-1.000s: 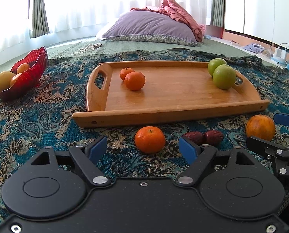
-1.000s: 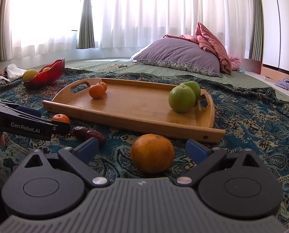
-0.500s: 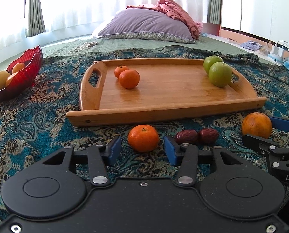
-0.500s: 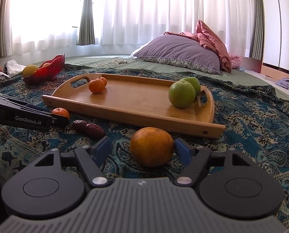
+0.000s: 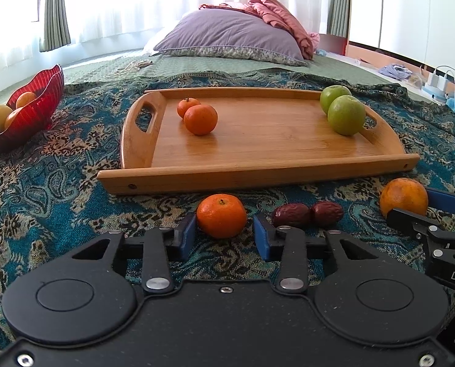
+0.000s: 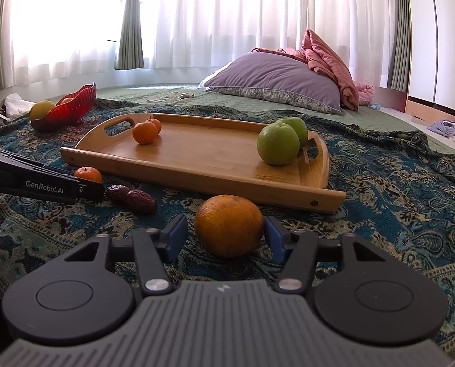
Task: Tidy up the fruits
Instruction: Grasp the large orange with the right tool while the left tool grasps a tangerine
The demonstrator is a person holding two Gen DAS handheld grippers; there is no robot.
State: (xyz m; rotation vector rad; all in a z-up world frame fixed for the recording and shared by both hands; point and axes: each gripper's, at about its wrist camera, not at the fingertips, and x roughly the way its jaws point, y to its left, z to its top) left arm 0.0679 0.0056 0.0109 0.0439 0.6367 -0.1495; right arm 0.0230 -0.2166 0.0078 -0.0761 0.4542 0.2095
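Note:
A wooden tray (image 5: pixel 258 171) (image 6: pixel 196 180) lies on a patterned blanket and holds two tangerines (image 5: pixel 200 119) at its left and two green apples (image 5: pixel 346 119) at its right. My left gripper (image 5: pixel 222 232) has closed around a small tangerine (image 5: pixel 221 220) on the blanket in front of the tray; its left pad touches the fruit and a small gap shows at the right pad. My right gripper (image 6: pixel 225 237) has closed around a large orange (image 6: pixel 229 224), its right pad touching and a gap showing at the left pad. Two dates (image 5: pixel 307 214) lie between them.
A red glass bowl (image 5: pixel 28 113) with fruit stands far left on the blanket. A purple pillow (image 5: pixel 230 38) and a pink quilt lie behind the tray. Chargers and clothes lie at the far right edge.
Both grippers have moved forward and narrowed their fingers from wide open to close around their fruits, the left on the tangerine and the right on the orange.

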